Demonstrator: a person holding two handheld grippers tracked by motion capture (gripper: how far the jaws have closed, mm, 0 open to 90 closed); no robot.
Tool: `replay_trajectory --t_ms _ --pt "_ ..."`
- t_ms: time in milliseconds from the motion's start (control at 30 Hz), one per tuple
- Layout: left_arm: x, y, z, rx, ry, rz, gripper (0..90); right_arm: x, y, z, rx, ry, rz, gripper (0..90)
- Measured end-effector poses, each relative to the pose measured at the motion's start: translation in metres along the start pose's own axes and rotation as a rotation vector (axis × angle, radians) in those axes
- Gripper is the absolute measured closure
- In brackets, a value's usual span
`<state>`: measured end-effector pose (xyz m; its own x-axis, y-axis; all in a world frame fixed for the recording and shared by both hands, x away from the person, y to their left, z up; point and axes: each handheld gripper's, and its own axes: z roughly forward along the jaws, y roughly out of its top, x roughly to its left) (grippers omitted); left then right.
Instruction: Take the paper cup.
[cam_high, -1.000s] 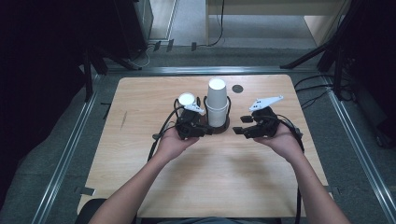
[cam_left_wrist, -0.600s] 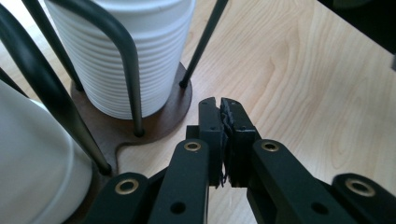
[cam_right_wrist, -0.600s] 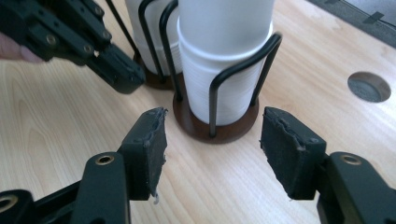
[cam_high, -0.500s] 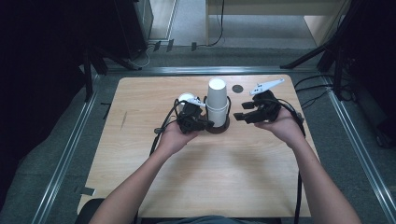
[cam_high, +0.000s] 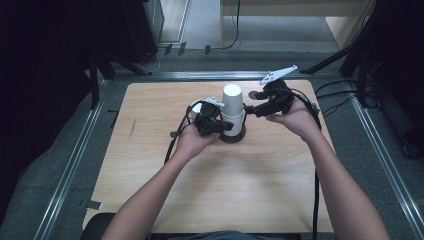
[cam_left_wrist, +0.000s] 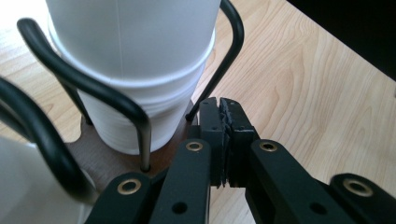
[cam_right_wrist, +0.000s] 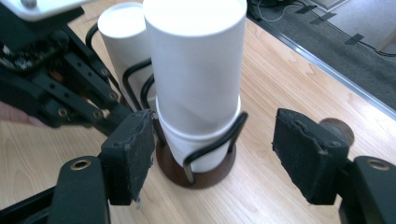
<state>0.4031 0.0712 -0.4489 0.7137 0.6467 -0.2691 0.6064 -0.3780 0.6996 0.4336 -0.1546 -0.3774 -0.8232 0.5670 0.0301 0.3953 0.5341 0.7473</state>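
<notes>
A wooden desk carries a stack of white paper cups standing upright in a black wire holder on a round brown base, near the middle of the desk toward its far side. A second white cup stands just beside the stack, on its left in the high view.

The left gripper sits low against the front left of the holder, near the base. In the left gripper view its jaws are pressed together; whether anything thin is pinched between them cannot be told.

The right gripper is held at the right of the stack, level with its upper part. In the right gripper view its jaws stand wide apart, one on each side of the stack, not touching it.
</notes>
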Motion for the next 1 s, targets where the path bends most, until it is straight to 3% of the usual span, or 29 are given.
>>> replay_trajectory --t_ms 333,867,1000 --pt "0.008 0.002 0.003 -0.019 0.006 -0.042 88.6 0.003 0.023 0.021 0.017 0.011 -0.025 25.1" --pt "0.008 0.002 0.004 -0.012 0.023 -0.025 87.4 0.011 0.049 0.041 0.047 -0.009 -0.051 23.8" --pt "0.007 0.001 0.004 -0.016 0.026 -0.026 86.5 0.012 0.053 0.045 0.064 -0.018 -0.046 30.1"
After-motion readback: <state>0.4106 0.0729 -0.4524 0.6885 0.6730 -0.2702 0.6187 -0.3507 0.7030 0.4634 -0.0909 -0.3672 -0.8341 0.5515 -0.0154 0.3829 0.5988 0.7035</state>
